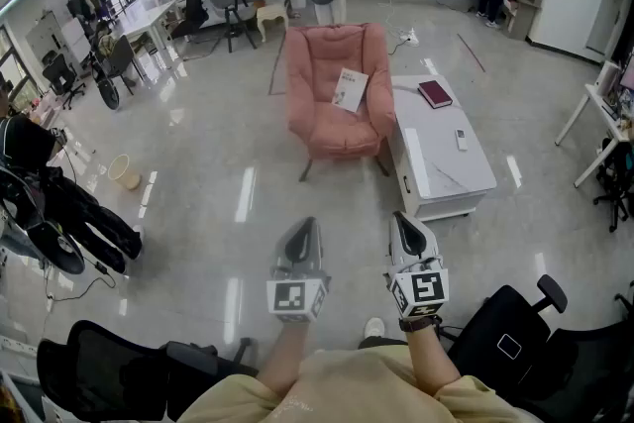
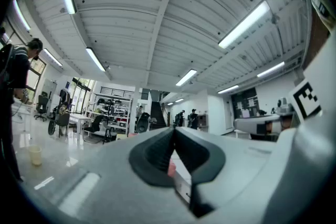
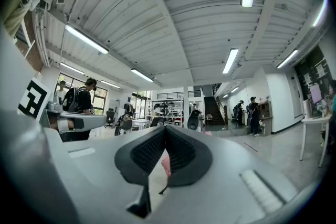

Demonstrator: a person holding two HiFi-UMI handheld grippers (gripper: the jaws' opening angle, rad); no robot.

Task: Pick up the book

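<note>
In the head view a dark red book [image 1: 434,93] lies flat on the far end of a white low table [image 1: 436,168]. A white book [image 1: 349,89] leans on the seat of a pink armchair [image 1: 335,129]. Both grippers are held side by side over the bare floor, well short of the chair and the table. My left gripper [image 1: 306,227] is shut with nothing in it, and its jaws meet in the left gripper view [image 2: 174,132]. My right gripper [image 1: 400,219] is shut and holds nothing too [image 3: 165,132]. A sliver of pink chair shows between each pair of jaws.
A small white remote [image 1: 461,139] lies on the low table. Black office chairs stand near me at the lower left [image 1: 104,373] and lower right [image 1: 517,337]. A pale bucket [image 1: 125,171] stands on the floor at left. Desks, shelves and people are at the back.
</note>
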